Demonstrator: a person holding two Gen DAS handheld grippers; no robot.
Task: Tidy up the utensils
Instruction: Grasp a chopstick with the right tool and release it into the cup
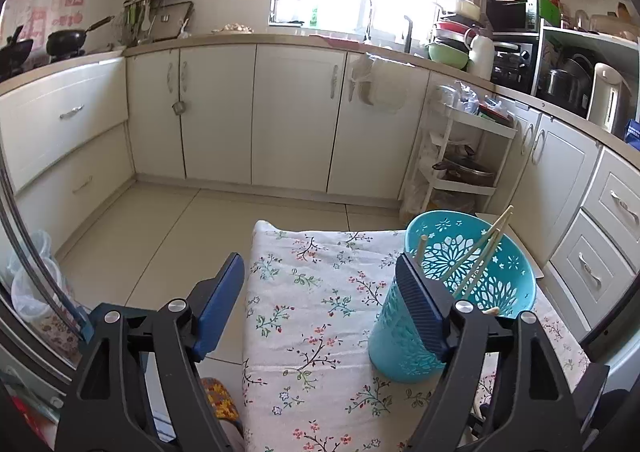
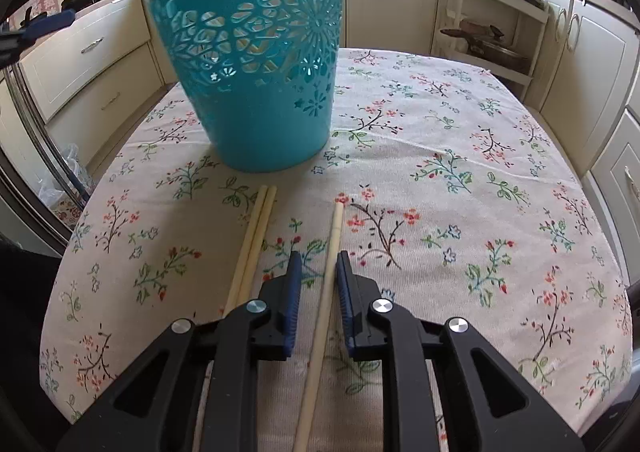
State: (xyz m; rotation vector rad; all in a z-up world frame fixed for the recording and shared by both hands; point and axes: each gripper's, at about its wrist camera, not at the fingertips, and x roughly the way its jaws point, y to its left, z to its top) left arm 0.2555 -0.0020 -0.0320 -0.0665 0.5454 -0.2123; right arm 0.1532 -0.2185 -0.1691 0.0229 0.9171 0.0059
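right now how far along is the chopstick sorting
Done: several pale wooden chopsticks already stand in the perforated teal plastic basket. In hand: the right gripper straddles a single chopstick lying on the floral tablecloth, pads not yet pressing it. The left gripper is open, empty. Left: that chopstick plus the pair beside it.

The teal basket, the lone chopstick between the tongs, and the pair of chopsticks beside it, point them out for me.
teal basket (image 2: 256, 92): right wrist view, its cut-out side wall.
lone chopstick (image 2: 335, 236): right wrist view, its shaft ahead of the tongs.
pair of chopsticks (image 2: 256, 236): right wrist view, their shafts side by side.
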